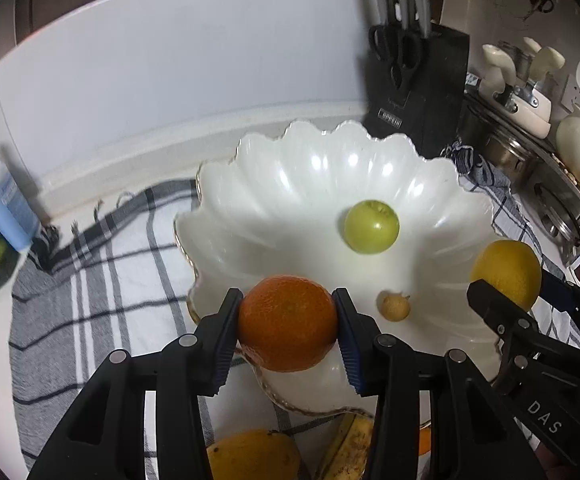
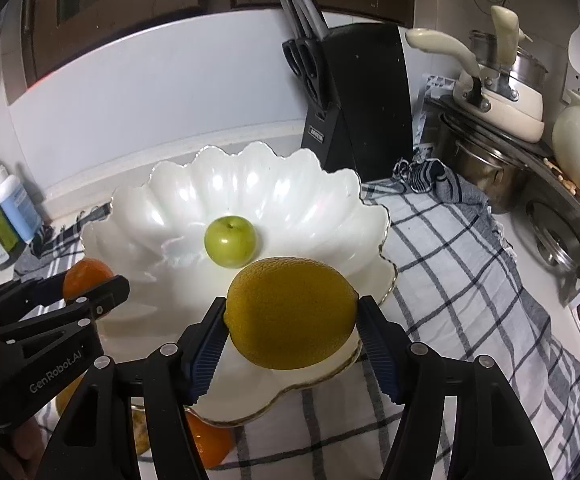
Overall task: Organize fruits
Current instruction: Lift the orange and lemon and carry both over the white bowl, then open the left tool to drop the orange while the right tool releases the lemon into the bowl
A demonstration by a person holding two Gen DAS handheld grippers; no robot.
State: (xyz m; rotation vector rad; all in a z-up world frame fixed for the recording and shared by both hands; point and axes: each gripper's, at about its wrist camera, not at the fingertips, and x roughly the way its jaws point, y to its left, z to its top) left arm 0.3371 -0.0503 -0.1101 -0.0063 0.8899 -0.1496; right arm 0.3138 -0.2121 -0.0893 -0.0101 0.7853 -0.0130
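Glossy pearly bowl [image 2: 309, 184], woven checked cloth [image 2: 461, 264], dimpled matt lemon [image 2: 290, 312]

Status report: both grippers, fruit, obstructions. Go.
Left gripper shut on orange. Right gripper shut on lemon. Both over scalloped bowl; green apple inside. Nothing blocking.

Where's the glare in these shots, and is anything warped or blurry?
Left wrist: glare streaks on the white bowl, fisheye bends the wall, blue bottle looks soft. Right wrist: the same bowl gleams, the lemon sits in shade.
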